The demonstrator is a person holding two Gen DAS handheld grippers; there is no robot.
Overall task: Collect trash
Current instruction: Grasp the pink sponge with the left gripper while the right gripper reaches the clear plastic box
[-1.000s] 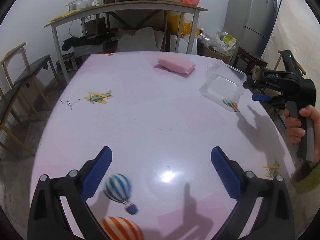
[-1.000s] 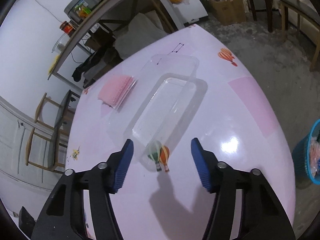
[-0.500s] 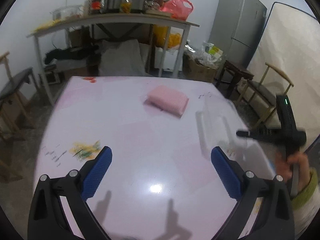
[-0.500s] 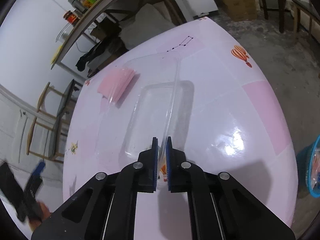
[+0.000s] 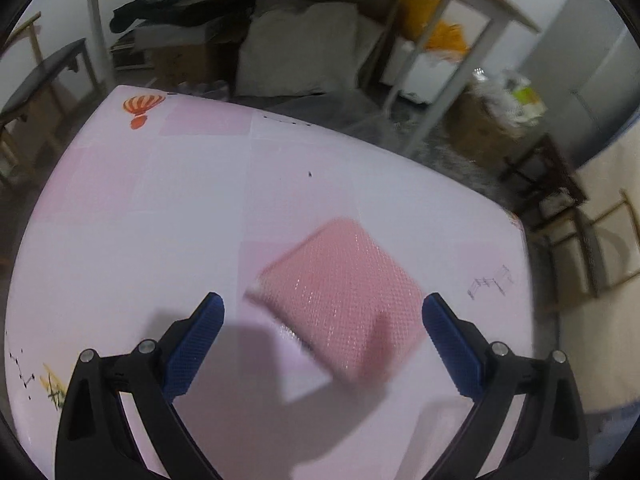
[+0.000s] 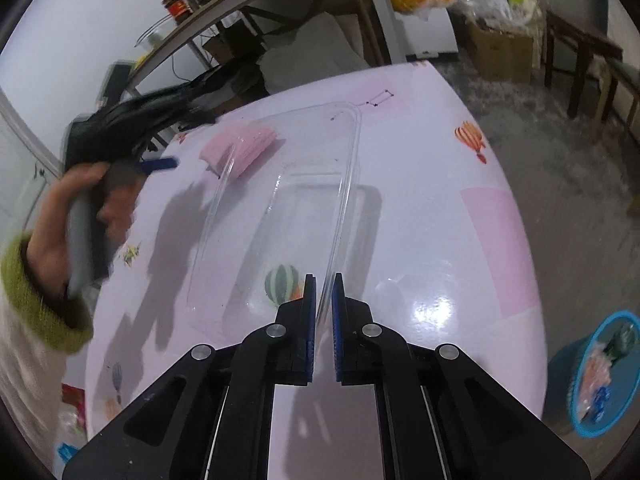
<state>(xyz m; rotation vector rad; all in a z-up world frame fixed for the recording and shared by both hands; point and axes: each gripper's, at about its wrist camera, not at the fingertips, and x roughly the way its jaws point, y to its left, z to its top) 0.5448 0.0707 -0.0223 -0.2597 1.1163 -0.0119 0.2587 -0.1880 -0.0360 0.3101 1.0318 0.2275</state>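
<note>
Two pickups are underway. Right gripper (image 6: 323,294) pinches the clear plastic tray's (image 6: 308,208) rim at six o'clock; left gripper (image 5: 323,320) hovers, jaws spread, astride the pink packet (image 5: 340,296). Next likely needs lowering, then squeezing shut.

Indoor light was dim and even. A bright glare spot sat on the table (image 6: 436,304) in the right wrist view's lower right. The hand (image 6: 76,216) at left smeared with motion blur. Gripper shadows darkened the lower frames; fisheye edges bent and went black.
</note>
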